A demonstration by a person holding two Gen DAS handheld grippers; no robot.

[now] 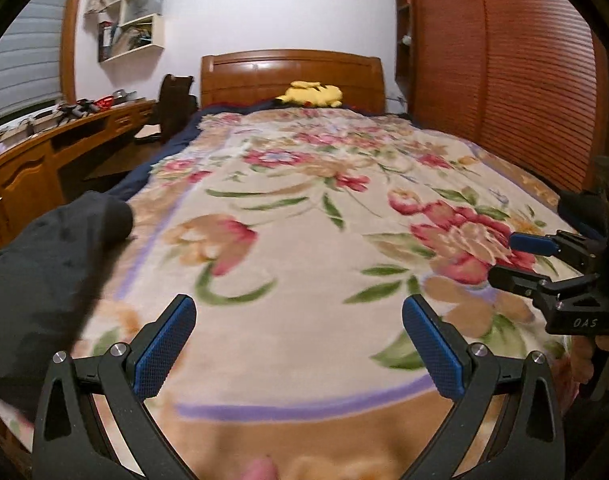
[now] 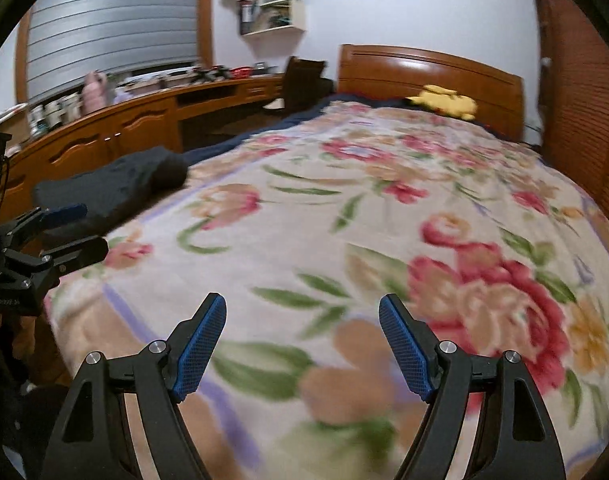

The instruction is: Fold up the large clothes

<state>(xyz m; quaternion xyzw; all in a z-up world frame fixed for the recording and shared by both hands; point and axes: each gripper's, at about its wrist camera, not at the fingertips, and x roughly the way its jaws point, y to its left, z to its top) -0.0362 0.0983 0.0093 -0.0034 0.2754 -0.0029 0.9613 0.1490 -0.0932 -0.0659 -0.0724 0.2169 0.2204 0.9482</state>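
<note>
Floral blanket [image 1: 304, 208] covers the bed ahead of me, a yellow plush toy [image 1: 310, 94] by the wooden headboard [image 1: 292, 76]. White wall shelves [image 1: 138, 20] hold jumbled items too blurred to name. Dark garment [image 1: 52, 260] lies bunched in a soft heap at the bed's left edge. My left gripper [image 1: 298, 344] and right gripper [image 2: 302, 344] both hang wide apart, holding nothing.

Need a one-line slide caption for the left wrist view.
Left gripper open and empty over the floral blanket; dark garment bunched at its left edge, right gripper entering from the right.
</note>
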